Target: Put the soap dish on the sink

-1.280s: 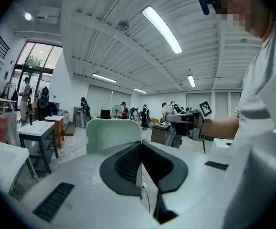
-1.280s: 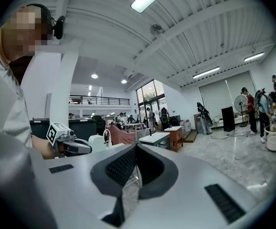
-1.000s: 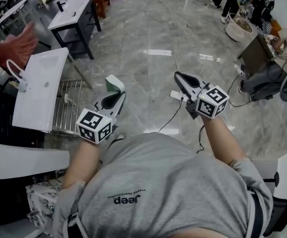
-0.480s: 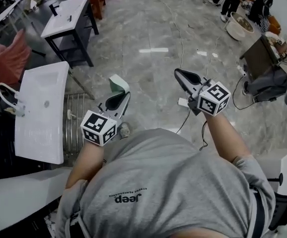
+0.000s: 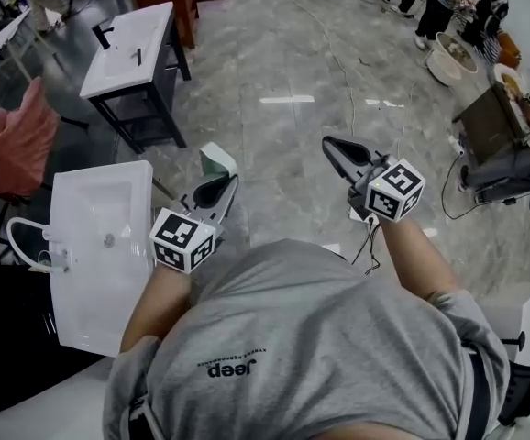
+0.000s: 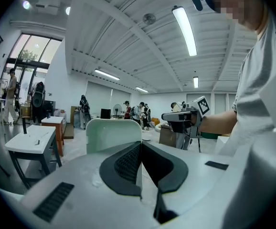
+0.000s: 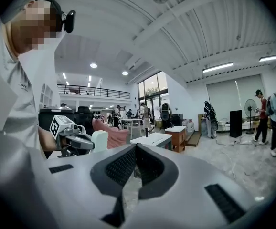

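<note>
Sink (image 5: 100,246): at the left, beside the person.
Soap dish (image 5: 215,160): at the left tool's (image 5: 228,180) tip, right of the sink, above the floor (image 5: 283,53).
Right tool (image 5: 327,143): well right of the dish.
Second sink (image 5: 135,39): behind the first.

The only word I can read is "Jeep", in dark letters on the chest of the person's grey T-shirt (image 5: 292,337), upside down in the head view. The small line beside it is too fine to read. The left gripper (image 5: 221,181) and right gripper (image 5: 329,145) carry black-and-white square codes, no letters.
</note>
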Available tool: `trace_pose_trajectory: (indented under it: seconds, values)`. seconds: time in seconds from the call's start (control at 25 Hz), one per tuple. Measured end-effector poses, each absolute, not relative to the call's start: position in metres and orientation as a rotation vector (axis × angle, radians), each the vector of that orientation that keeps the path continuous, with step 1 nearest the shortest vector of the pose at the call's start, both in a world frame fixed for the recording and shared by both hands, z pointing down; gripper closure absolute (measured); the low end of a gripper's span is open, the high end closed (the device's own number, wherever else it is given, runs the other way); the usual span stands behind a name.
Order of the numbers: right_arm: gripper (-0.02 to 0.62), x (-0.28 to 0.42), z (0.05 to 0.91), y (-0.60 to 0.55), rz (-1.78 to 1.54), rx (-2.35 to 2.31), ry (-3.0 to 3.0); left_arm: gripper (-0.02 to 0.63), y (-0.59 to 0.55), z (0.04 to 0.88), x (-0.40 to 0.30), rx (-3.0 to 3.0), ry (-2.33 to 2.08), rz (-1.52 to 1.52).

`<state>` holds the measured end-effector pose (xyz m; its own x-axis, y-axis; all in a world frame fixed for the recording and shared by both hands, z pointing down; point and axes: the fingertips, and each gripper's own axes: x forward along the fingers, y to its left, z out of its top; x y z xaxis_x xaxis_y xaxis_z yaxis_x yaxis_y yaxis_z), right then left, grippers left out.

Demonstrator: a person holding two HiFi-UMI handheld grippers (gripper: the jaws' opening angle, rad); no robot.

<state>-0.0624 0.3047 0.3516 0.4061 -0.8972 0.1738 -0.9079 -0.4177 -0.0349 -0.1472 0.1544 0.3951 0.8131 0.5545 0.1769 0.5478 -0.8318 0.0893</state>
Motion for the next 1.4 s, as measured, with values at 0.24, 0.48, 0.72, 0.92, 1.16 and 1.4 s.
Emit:
trace_pose_trajectory:
  seconds: [0.24, 0.48, 0.72, 0.92, 1.16, 1.4]
  values:
    - [0.537, -0.001, 0.361, 0.281, 0.284, 2.597, -1.659, 0.591, 0.124, 0.404, -0.093, 2.936, 0.882, 0.339]
    - [0.537, 0.088, 0.372, 0.266, 0.295, 2.587, -1.718, 0.591, 0.108, 0.413, -0.020, 2.946, 0.801, 0.354]
    - [0.537, 0.200, 0.367, 0.258, 0.271, 2.490, -1.861, 0.591, 0.113, 0.405, 0.070, 2.990, 0.636, 0.334]
    - [0.537, 0.279, 0.363, 0.237, 0.255, 2.348, -1.980, 0.591, 0.107, 0.400, 0.147, 3.007, 0.463, 0.318]
    - [0.537, 0.339, 0.361, 0.219, 0.243, 2.253, -2.084, 0.591, 0.108, 0.394, 0.215, 3.024, 0.384, 0.343]
    - [0.537, 0.366, 0.370, 0.192, 0.264, 2.247, -2.106, 0.591, 0.082, 0.403, 0.243, 3.021, 0.369, 0.391]
